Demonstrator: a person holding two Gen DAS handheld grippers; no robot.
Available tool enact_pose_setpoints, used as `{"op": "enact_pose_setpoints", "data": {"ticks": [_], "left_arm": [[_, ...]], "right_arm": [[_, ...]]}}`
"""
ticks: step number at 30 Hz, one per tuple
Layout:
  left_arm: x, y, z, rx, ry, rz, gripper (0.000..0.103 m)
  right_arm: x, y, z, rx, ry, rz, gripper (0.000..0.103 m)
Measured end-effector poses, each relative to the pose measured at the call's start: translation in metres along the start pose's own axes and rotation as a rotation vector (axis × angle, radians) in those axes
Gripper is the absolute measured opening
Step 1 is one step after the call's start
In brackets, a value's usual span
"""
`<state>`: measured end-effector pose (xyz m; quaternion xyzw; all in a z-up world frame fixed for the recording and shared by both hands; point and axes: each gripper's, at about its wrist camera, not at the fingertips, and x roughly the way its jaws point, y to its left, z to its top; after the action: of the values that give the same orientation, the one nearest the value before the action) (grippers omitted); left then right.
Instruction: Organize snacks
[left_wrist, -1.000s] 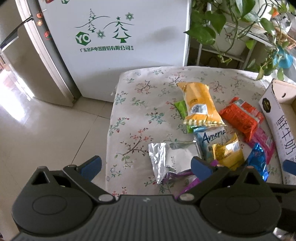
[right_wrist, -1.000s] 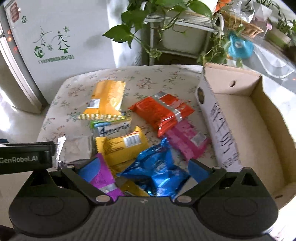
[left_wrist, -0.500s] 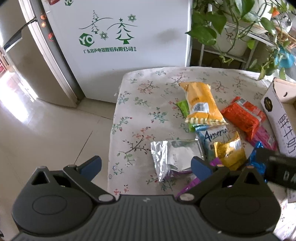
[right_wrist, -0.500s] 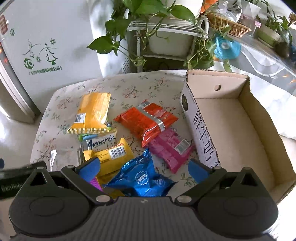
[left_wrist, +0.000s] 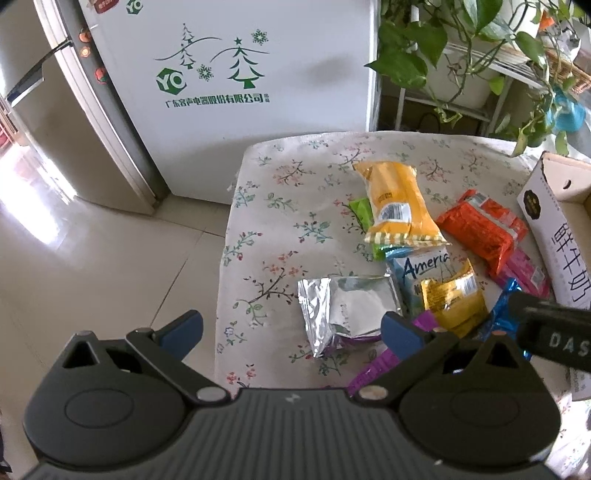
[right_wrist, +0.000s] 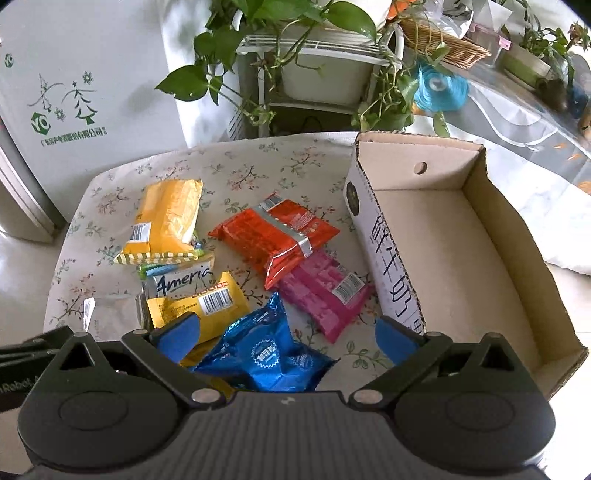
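Since the earlier frame, the right gripper (right_wrist: 284, 338) is seen raised and drawn back over the blue foil packet (right_wrist: 266, 354), its jaws held wide apart. A corrugated cardboard box (right_wrist: 495, 229) stands open on the floral-clothed desk (left_wrist: 280, 206), to the right of the scattered snacks. A crinkled silver pouch (left_wrist: 347, 314) lies ahead of the left gripper (left_wrist: 291, 330), jaws likewise spread and empty.

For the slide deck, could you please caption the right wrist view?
Open right gripper above a blue packet, with more snacks on the floral cloth beside an empty box.
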<state>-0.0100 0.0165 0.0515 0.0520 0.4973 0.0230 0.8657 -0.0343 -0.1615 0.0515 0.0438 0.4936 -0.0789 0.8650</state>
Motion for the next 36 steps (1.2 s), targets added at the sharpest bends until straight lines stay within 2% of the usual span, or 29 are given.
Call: {"op": "enact_pose_setpoints", "data": {"ticks": [19,36], "left_arm": [[0.013,-0.005,-0.001,0.024,0.056,-0.009,0.102],[0.016,-0.005,-0.004,0.025,0.063,-0.013,0.101]], "right_arm": [[0.01,0.008,-0.001,-0.024,0.048,-0.022,0.103],[0.013,0.009,-0.001,-0.033,0.063,-0.026,0.103]]}}
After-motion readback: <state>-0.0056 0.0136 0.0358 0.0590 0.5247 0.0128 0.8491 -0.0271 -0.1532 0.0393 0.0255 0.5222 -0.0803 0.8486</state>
